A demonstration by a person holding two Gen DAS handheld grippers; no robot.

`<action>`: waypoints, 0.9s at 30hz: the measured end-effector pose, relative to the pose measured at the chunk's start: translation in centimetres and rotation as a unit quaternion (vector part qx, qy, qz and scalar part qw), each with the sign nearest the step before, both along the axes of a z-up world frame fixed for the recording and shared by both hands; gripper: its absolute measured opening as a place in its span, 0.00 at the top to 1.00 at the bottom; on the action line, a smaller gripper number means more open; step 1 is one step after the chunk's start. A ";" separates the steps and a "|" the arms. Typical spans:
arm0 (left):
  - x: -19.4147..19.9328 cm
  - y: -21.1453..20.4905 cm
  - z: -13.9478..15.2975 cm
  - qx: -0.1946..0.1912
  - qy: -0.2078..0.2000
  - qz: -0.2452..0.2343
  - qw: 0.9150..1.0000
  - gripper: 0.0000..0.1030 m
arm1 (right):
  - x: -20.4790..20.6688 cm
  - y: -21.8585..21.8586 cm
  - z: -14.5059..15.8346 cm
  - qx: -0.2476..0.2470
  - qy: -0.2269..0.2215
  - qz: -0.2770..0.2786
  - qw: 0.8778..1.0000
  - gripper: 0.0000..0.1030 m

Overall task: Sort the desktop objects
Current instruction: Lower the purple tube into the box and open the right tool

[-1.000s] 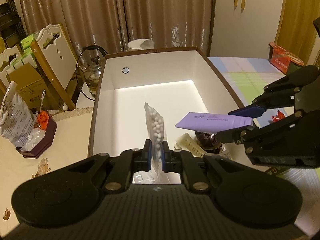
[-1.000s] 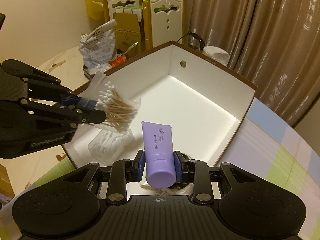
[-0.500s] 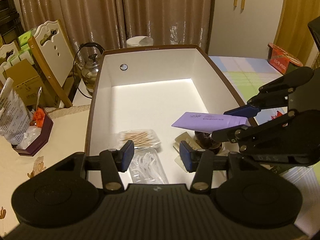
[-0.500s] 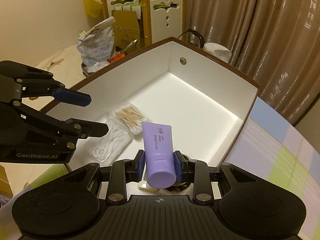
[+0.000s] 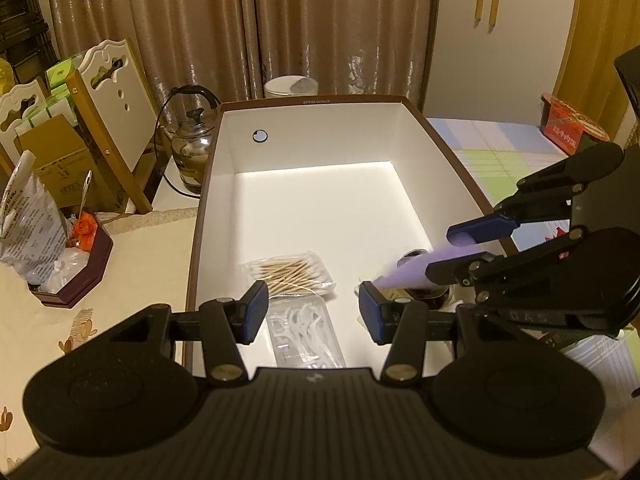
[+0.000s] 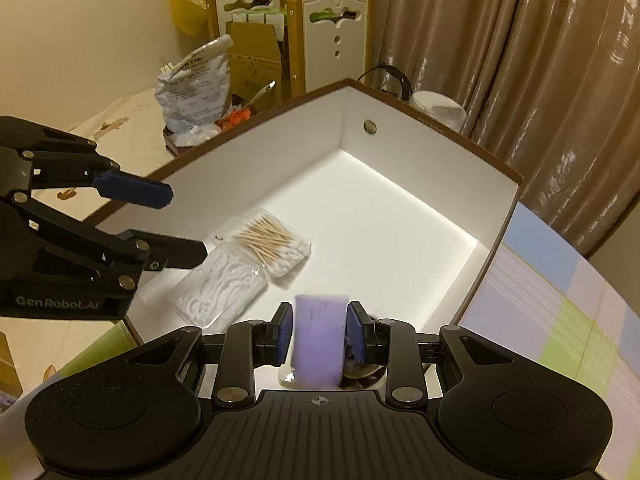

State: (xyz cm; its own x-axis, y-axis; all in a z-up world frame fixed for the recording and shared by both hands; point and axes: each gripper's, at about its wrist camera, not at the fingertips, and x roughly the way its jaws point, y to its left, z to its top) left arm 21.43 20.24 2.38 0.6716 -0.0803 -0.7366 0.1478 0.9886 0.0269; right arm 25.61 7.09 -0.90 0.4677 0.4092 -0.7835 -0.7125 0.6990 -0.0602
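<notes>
Fig. — Two-gripper sorting over an open white box (image 6: pixel 496 216) with a brown rim.

Right gripper (image 6: pixel 320 340): jaws part-way closed, with the purple tube (image 6: pixel 319 340) between the blue pads. The tube is blurred in both views, so whether it is clamped or slipping free cannot be told. Its long axis runs roughly along the fingers in the right wrist view. In the left wrist view it slants down toward the box's near right corner, its low end near the floor.

Left gripper (image 5: pixel 312 312): jaws wide apart, holding nothing. It hovers over the near left end of the box, above two packets.

Contents already in the box:
- cotton-swab packet (image 5: pixel 290 274), lying flat
- dental-floss-pick packet (image 5: pixel 306 334), touching the swab pkt on its near side
- a pale flat item and a dark round one under the tube (too hidden to name)

Key relation: the tube sits at the right gripper itself, pointing into the box toward the near right corner, so the rt side is the nearer by far; the left is well apart, across the two pkts. Judgement: the coming move is prob. a release, with the tube landing lengthwise beside or on the hidden items, clear of the pkts.
</notes>
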 end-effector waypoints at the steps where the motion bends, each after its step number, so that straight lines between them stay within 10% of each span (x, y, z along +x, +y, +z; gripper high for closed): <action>1: 0.0 0.0 0.0 0.000 0.000 0.000 1.000 0.56 | -0.1 0.0 0.1 0.002 -0.002 0.001 1.000 0.71; 27: -1.9 -0.4 1.1 0.003 -0.011 0.004 1.000 0.52 | -1.6 -1.7 2.0 0.020 -0.028 -0.008 0.999 0.70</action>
